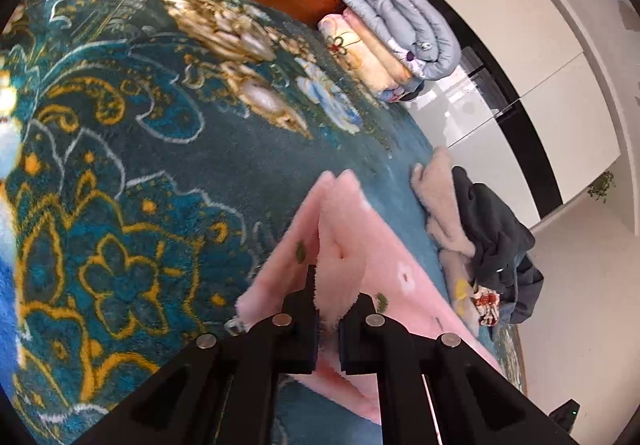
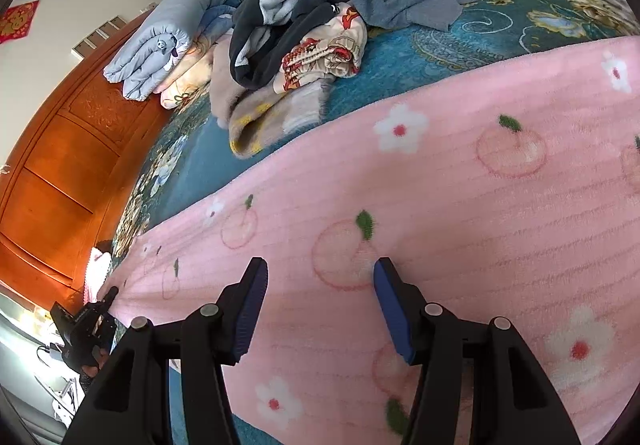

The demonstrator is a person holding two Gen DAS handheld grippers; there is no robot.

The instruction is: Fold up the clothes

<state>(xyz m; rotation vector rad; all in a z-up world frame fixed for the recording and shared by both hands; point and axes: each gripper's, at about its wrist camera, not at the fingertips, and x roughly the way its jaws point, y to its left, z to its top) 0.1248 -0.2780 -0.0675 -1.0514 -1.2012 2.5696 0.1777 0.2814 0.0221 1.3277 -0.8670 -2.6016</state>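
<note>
Two grippers work on one pink fleece garment [image 2: 440, 173], printed with peaches and white flowers, which lies spread across a bed covered by a teal floral blanket [image 1: 132, 149]. Left gripper [image 1: 329, 299]: its black fingers [image 1: 306, 297] pinch a raised fold at the garment's edge, so that two pink layers stand up in a peak above the blanket. Right gripper [image 2: 320, 285]: its blue-padded fingers [image 2: 390, 305] are spread apart just above the flat middle of the garment, gripping nothing. Beyond the garment, toward the far edge of the bed, sits an unsorted pile of clothes [image 2: 320, 25] in dark grey, beige and a red-patterned print, close to the garment's border but apart from it. Farther from the garment, against the orange wooden headboard [image 2: 68, 153], rests a stack of folded bedding [image 1: 400, 29], a pale blue quilt on top of a cream floral layer. In the right wrist view, the left gripper appears small at the garment's distant corner, held by a hand [image 2: 90, 359].
</note>
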